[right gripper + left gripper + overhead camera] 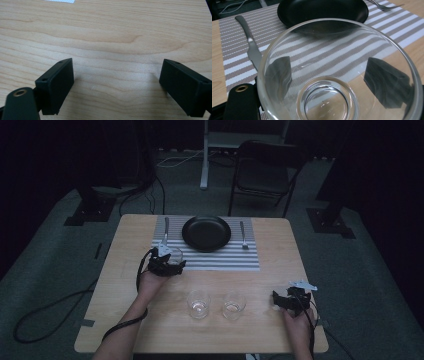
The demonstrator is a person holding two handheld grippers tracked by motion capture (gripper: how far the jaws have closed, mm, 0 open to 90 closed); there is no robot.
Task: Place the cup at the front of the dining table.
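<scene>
My left gripper (169, 261) is shut on a clear drinking glass (175, 255) at the near left corner of the striped placemat (235, 260). In the left gripper view the glass (337, 65) fills the frame, and both black jaws press its sides, seen through the wall; the gripper (332, 82) holds it just above the mat. My right gripper (291, 300) rests low at the table's near right, open. Its jaws stand wide apart over bare wood in the right gripper view, with nothing between them (117, 85).
A black plate (206, 233) sits mid-mat, with a knife (166, 230) on its left and a fork (243, 235) on its right. Two more empty glasses (198, 303) (234, 305) stand side by side near the front edge. A folding chair (265, 167) stands beyond the table.
</scene>
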